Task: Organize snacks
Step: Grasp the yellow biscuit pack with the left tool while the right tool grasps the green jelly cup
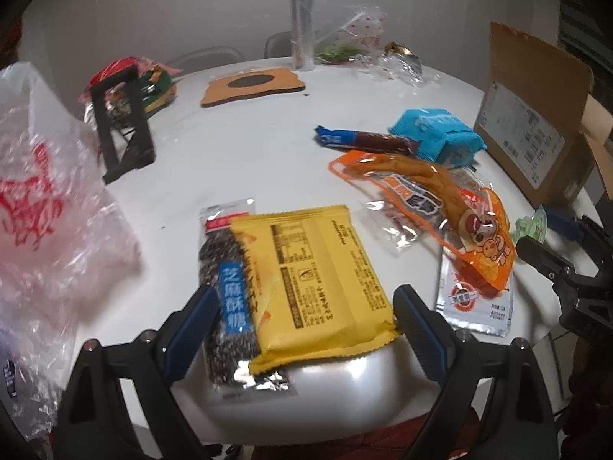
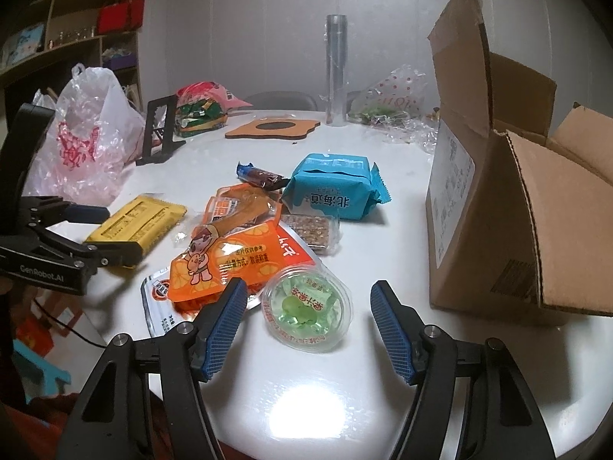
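In the left wrist view my left gripper (image 1: 306,306) is open, its fingers on either side of a yellow snack packet (image 1: 310,280) that lies on a black sesame candy packet (image 1: 226,291). An orange chicken-leg packet (image 1: 440,199), a blue packet (image 1: 440,134) and a brown bar (image 1: 367,142) lie further right. In the right wrist view my right gripper (image 2: 306,314) is open around a green jelly cup (image 2: 306,306) on its side. The orange packet (image 2: 230,253), the blue packet (image 2: 333,188) and the yellow packet (image 2: 134,222) lie beyond, with the left gripper (image 2: 103,230) at the yellow one.
An open cardboard box (image 2: 517,211) stands at the right on the round white table (image 2: 383,364). A white plastic bag (image 2: 84,142), a black stand (image 2: 161,130), a bag of sweets (image 2: 199,111), a brown coaster (image 2: 272,128) and a clear tube (image 2: 336,69) stand behind.
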